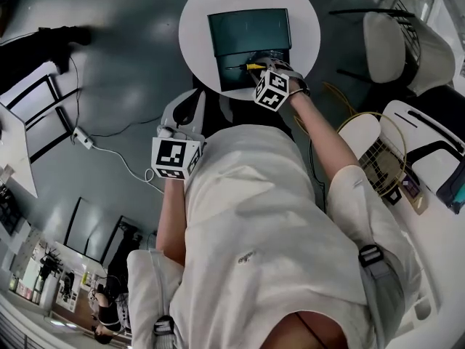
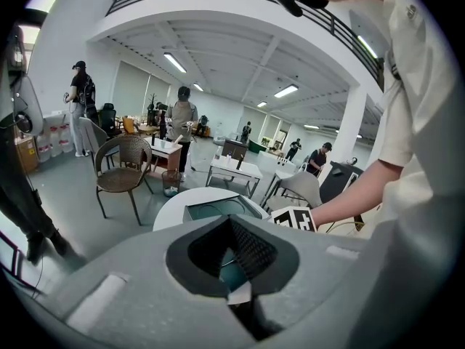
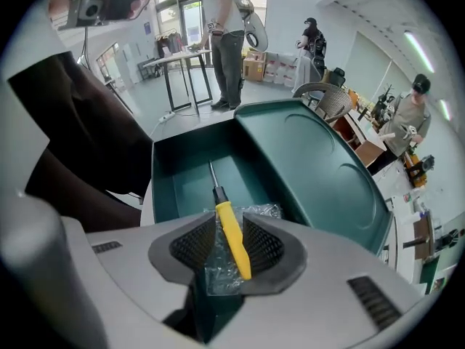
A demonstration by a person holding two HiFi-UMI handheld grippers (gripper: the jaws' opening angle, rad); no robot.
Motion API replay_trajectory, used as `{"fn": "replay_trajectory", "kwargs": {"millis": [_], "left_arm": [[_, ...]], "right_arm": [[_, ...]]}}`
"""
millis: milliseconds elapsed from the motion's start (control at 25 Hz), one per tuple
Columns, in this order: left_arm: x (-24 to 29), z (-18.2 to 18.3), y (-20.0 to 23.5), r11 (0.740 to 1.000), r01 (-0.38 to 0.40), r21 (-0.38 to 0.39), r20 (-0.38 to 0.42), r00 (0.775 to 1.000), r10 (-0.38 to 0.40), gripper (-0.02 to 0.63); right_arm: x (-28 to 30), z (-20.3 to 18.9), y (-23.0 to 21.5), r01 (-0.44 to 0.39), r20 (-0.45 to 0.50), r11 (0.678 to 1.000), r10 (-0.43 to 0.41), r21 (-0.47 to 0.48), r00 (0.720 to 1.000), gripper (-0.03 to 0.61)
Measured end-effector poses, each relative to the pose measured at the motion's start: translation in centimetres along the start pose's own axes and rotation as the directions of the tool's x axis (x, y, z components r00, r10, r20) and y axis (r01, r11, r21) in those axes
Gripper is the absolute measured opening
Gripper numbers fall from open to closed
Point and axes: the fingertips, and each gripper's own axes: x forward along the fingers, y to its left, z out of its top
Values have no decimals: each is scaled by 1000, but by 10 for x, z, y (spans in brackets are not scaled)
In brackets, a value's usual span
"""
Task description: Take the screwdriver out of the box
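Observation:
An open dark green box (image 1: pixel 231 78) stands on a round white table (image 1: pixel 196 20), its lid (image 3: pixel 312 158) folded back. A yellow-handled screwdriver (image 3: pixel 231 235) lies in the tray on a clear plastic bag (image 3: pixel 216 267), with its metal shaft pointing away from me. My right gripper (image 3: pixel 227 249) points steeply down into the box. It is open, and the handle sits between its pads with a gap on the left side. In the head view the screwdriver (image 1: pixel 251 66) shows just ahead of the right gripper (image 1: pixel 263 70). My left gripper (image 1: pixel 185 107) hangs short of the table, open and empty.
A white cable and power strip (image 1: pixel 81 138) lie on the grey floor to the left. White chairs (image 1: pixel 396 46) and a racket (image 1: pixel 378 158) stand to the right. In the left gripper view, a wicker chair (image 2: pixel 123 166), tables and several people are beyond the round table (image 2: pixel 174 206).

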Motion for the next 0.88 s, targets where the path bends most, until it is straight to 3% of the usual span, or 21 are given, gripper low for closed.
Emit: {"fn": "replay_trajectory", "kwargs": {"millis": [600, 880], "left_arm": [[-14, -8, 11, 998, -64, -9, -8, 998, 64, 10], [-23, -7, 11, 996, -85, -1, 13, 996, 85, 9]], "right_arm": [[26, -2, 4, -14, -71, 991, 5, -131, 997, 93], [24, -6, 7, 19, -86, 986, -34, -168, 996, 81]]}}
